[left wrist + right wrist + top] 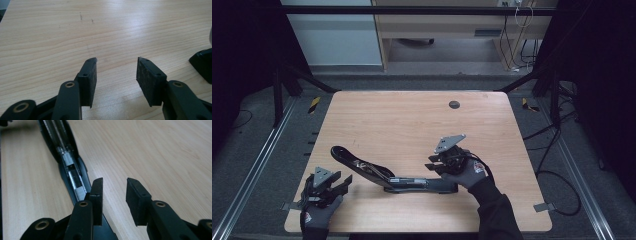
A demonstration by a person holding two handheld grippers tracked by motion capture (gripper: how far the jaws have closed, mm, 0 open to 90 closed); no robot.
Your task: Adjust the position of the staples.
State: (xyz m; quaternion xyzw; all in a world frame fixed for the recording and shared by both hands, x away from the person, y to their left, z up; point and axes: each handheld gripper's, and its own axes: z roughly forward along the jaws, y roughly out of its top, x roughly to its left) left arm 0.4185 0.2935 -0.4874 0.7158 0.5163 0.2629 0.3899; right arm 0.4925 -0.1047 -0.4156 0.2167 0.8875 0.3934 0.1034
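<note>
A long black stapler (412,183) lies swung open on the wooden table (412,120), near the front edge. Its upper arm (357,162) angles up to the left, and its flat base runs right. My right gripper (432,164) hovers over the base's right end, open and holding nothing. In the right gripper view, the stapler's metal staple channel (72,173) runs away just left of the open right gripper (114,187). My left gripper (343,182) rests open at the front left, just left of the stapler. The left gripper (116,68) has bare wood between its pads, and a black stapler part (202,63) sits at the right edge.
A dark round grommet hole (454,104) sits in the table's far right part. Metal frame rails (257,165) flank the table. Cables (557,175) trail on the floor to the right. A wooden desk (437,25) stands beyond the far edge.
</note>
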